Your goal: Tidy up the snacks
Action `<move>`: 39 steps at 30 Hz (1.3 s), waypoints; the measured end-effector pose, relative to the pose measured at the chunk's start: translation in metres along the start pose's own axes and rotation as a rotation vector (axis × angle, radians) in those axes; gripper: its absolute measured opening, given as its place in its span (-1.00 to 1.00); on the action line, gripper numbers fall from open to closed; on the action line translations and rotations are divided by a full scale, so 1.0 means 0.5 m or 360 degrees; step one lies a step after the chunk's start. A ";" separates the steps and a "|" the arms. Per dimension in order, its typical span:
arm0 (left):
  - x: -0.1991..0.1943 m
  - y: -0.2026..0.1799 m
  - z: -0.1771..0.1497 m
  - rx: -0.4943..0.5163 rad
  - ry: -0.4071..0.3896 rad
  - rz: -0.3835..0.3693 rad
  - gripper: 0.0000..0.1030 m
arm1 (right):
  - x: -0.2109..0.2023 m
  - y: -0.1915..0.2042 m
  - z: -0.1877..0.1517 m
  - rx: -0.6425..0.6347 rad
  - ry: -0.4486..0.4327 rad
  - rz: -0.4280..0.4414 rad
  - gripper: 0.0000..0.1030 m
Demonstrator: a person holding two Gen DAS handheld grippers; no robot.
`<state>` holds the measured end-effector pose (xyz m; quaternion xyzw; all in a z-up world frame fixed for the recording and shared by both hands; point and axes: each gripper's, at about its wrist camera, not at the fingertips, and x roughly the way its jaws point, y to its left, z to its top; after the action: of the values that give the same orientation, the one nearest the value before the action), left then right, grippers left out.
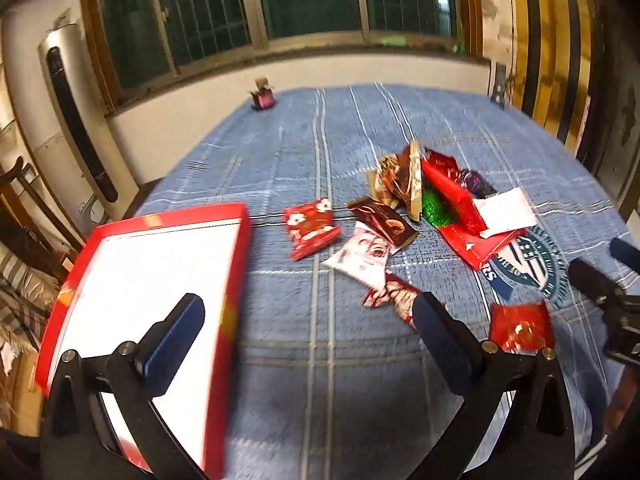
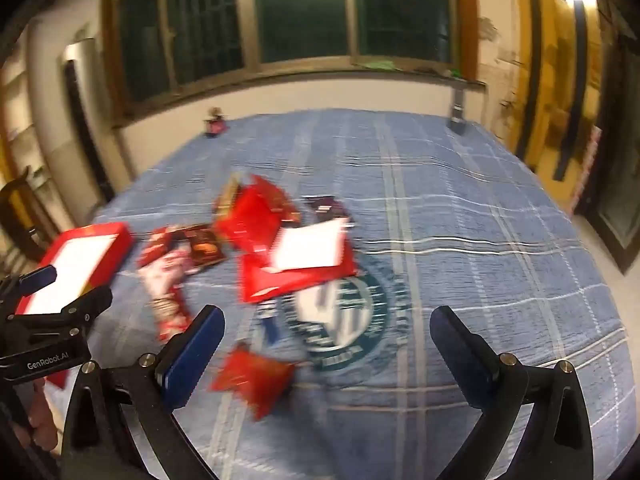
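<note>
A blue plaid cloth (image 1: 320, 380) covers the table, with a round green-and-white crest (image 2: 344, 320) printed near its middle. On the left sits a red box (image 1: 236, 280) with a white inside, holding nothing. The snacks lie loose to its right: a small red packet with white flowers (image 1: 311, 228), a dark brown chocolate packet (image 1: 384, 222), a pink-and-white packet (image 1: 362, 256), a large red bag (image 1: 452, 204) with a white packet (image 1: 506, 210) on it, and a gold-brown wrapper (image 1: 404, 178) behind. A small red packet (image 2: 252, 376) lies near, just left of the crest. The left gripper (image 1: 310, 314) hovers with jaws fully apart, holding nothing. The right gripper (image 2: 328, 332) is likewise wide open and empty above the crest
</note>
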<state>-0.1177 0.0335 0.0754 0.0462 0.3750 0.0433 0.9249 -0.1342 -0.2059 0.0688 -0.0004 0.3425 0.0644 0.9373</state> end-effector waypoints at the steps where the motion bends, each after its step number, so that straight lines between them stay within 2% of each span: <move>1: -0.012 0.010 -0.003 -0.0019 -0.0022 0.0001 1.00 | -0.008 0.007 -0.002 -0.0021 -0.0003 0.0023 1.00; 4: -0.050 0.043 -0.035 -0.0069 -0.0107 0.0030 1.00 | -0.013 0.036 -0.012 -0.0087 0.0011 0.0065 1.00; 8: -0.088 0.054 -0.035 -0.0081 -0.0251 0.0090 1.00 | -0.013 0.068 -0.021 -0.0149 0.0039 0.0111 0.99; 18: -0.118 0.057 -0.040 -0.0098 -0.0368 0.0146 1.00 | -0.029 0.080 -0.025 -0.0156 0.0015 0.0133 0.99; 23: -0.121 0.056 -0.041 -0.0098 -0.0376 0.0135 1.00 | -0.027 0.075 -0.028 -0.0156 0.0023 0.0130 0.99; 39: -0.071 0.043 -0.052 -0.0054 -0.0222 0.0164 1.00 | -0.006 0.019 -0.055 -0.0095 0.0092 0.0137 0.99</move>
<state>-0.1622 0.0524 0.0836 0.0526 0.3059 0.0938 0.9460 -0.1552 -0.1979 0.0499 -0.0156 0.3671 0.1147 0.9229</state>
